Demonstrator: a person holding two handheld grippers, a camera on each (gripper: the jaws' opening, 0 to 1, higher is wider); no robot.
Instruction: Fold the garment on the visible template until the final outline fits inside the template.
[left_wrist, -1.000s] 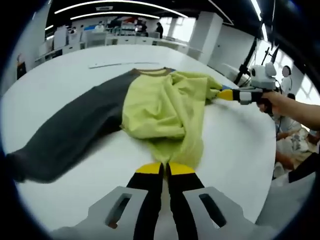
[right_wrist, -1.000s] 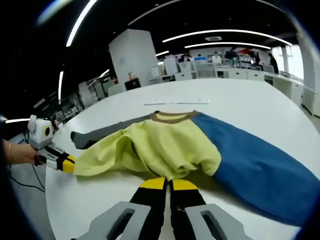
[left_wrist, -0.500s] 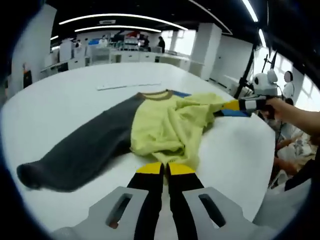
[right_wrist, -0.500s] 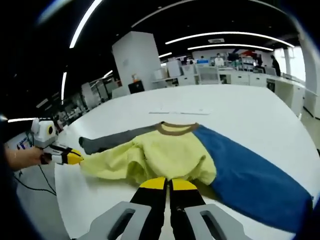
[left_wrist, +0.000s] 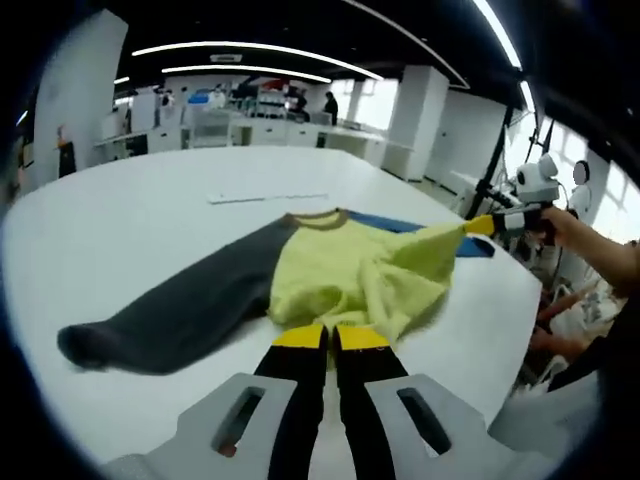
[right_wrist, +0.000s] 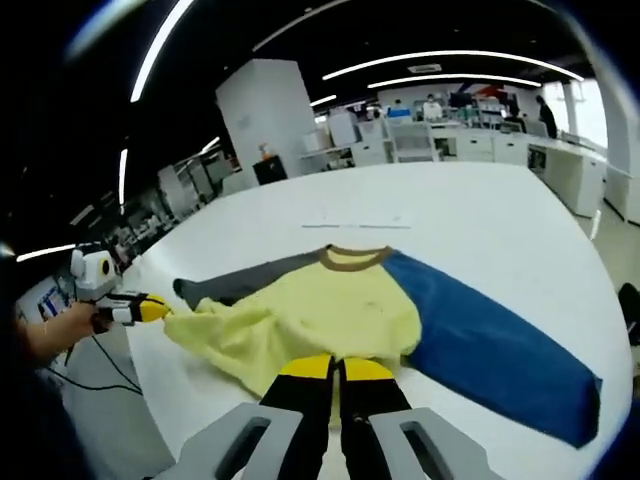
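A sweater lies on the white table (left_wrist: 120, 210), collar (left_wrist: 318, 216) pointing away. It has a yellow body (left_wrist: 340, 275), a grey sleeve (left_wrist: 170, 310) and a blue sleeve (right_wrist: 490, 335). My left gripper (left_wrist: 330, 333) is shut on the yellow hem, lifted at the near side. In the left gripper view the right gripper (left_wrist: 472, 228) stands off to the right, shut on the hem's other corner. In the right gripper view my right gripper (right_wrist: 335, 366) pinches the hem, and the left gripper (right_wrist: 158, 309) holds the far left corner. The grey sleeve (right_wrist: 235, 283) stretches left behind the body (right_wrist: 320, 310).
A thin pale strip (left_wrist: 265, 197) lies on the table beyond the collar. The table edge (right_wrist: 150, 400) runs close behind both grippers. A hand (left_wrist: 580, 228) holds the right gripper. Desks and people stand far behind the table.
Both grippers have drawn the hem back and apart, so the bunched yellow body now spreads flatter and wider. The hem is stretched between them.
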